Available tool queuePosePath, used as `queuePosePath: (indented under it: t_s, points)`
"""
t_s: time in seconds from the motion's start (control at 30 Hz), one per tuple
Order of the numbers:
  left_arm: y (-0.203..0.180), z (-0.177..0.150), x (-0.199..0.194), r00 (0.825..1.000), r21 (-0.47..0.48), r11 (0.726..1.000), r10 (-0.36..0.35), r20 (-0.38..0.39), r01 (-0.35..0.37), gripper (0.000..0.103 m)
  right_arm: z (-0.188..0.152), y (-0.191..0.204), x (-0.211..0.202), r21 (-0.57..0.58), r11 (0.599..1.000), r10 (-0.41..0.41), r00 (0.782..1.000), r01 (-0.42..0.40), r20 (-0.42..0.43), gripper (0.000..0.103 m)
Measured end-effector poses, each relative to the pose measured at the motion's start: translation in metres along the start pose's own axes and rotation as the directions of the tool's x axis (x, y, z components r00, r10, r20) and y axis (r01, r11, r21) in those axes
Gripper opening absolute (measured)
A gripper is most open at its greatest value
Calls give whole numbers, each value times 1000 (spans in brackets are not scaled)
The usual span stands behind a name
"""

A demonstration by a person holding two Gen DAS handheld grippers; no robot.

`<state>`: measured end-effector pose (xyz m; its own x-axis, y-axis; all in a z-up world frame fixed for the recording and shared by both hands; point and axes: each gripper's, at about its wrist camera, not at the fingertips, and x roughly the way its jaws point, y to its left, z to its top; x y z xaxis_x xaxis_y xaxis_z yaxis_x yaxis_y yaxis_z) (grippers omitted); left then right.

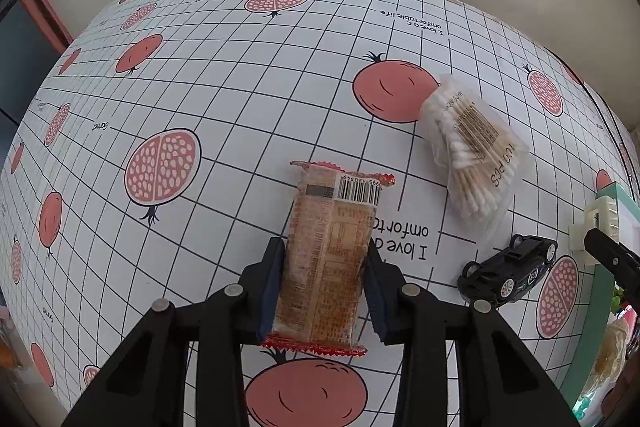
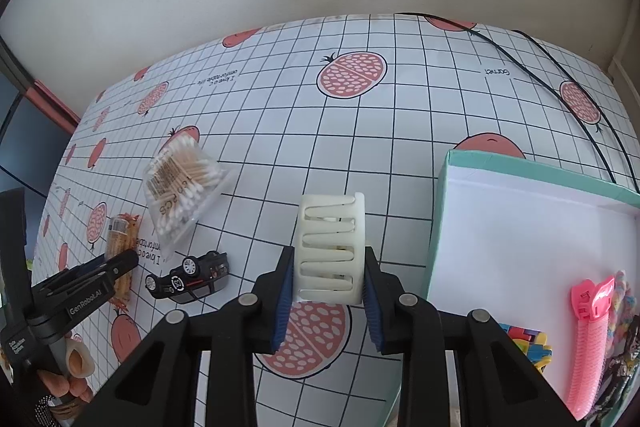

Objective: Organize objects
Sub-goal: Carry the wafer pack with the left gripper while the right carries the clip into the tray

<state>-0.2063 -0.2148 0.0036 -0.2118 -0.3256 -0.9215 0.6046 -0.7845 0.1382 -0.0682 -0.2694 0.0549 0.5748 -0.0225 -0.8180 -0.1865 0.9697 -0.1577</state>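
Note:
An orange snack packet (image 1: 332, 219) with red crimped ends and a barcode lies lengthwise between the jaws of my left gripper (image 1: 324, 243), whose blue pads press on its two long sides just above the pomegranate-print tablecloth (image 1: 240, 99). In the right wrist view, my right gripper (image 2: 329, 251) is shut on a cream-white hair claw clip (image 2: 330, 227), held above the cloth just left of a teal box (image 2: 440, 211). The left gripper (image 2: 120, 263) and its packet (image 2: 118, 235) also show at that view's left edge, with a hand below.
A clear bag of cotton swabs (image 1: 476, 147) and a black toy car (image 1: 508, 275) tipped on its side lie between the two grippers. The white-lined teal box holds a pink hair clip (image 2: 588, 339) and other colourful items. A black cable (image 2: 560, 67) crosses the far right.

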Motion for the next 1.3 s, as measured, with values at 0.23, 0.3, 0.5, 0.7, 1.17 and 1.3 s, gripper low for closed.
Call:
queuePosePath:
  t_s: [0.23,0.3,0.5,0.7,1.17,1.3]
  points:
    - [9,2,0,1000,-13,1000,-6,4,6,39,0,1,-4,-6,1000,7,1000,-7,8,32]
    - [11,3,-1,1000,-18,1000,-9,7,9,39,1,2,-6,-8,1000,14,1000,-13,12,32]
    - [18,7,-8,999,-18,1000,-24,27,24,39,2,2,-14,-22,1000,19,1000,-18,22,32]
    - [18,11,-23,997,-5,999,-50,60,50,39,7,3,-30,-31,999,34,998,-32,54,32]
    - [3,20,-56,983,78,990,-125,135,115,39,9,-8,-53,-37,999,41,996,-38,82,32]
    - [-10,18,-68,977,111,985,-150,153,134,39,9,-19,-61,-28,999,37,995,-35,90,32]
